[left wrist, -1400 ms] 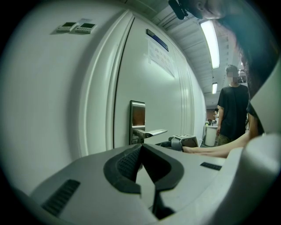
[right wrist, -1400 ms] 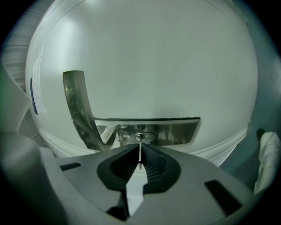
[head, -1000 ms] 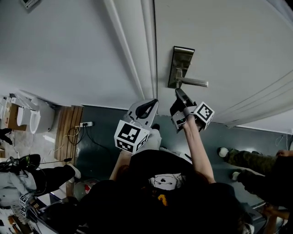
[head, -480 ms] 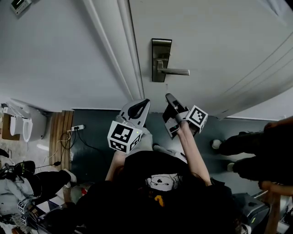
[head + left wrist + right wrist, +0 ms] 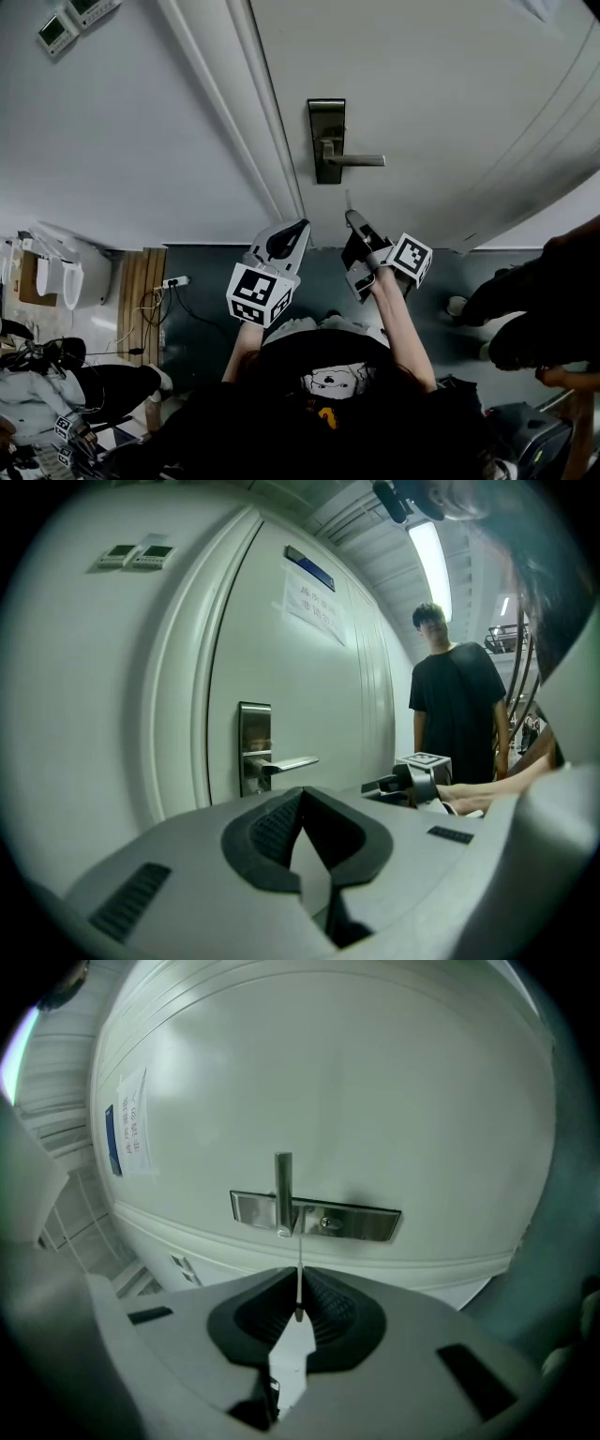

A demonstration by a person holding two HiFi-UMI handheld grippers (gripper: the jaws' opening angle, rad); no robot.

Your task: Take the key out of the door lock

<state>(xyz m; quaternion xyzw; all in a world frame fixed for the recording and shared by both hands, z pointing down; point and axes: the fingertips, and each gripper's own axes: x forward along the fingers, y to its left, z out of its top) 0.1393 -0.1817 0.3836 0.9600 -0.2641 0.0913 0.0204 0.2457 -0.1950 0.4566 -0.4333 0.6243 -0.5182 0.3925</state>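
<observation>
**A:** A white door beside a pale wall, with dark floor below. What are the tongs doing?

**B:** The right gripper has its jaws pinched on the key. This is a thin metal sliver standing out from the pads and pointing at the lock plate, but not touching it. The left gripper is pressed together on nothing and sits just beside the right one, lower and idle.

**A:** So the key is out?

**B:** It looks so. In the right gripper view there is clear door between the key's tip and the plate. The handle lies level, with nothing attached to it. I judge the pulling step done — what is left is only to carry the key away or set it down.

**A:** And compared with a second ago?

**B:** Then the right gripper's tip sat close under the handle, nearly at the plate. Now it has drawn back, with a gap of bare door between them. The left gripper has backed off with it, and the jaws have kept the same pinch.
</observation>
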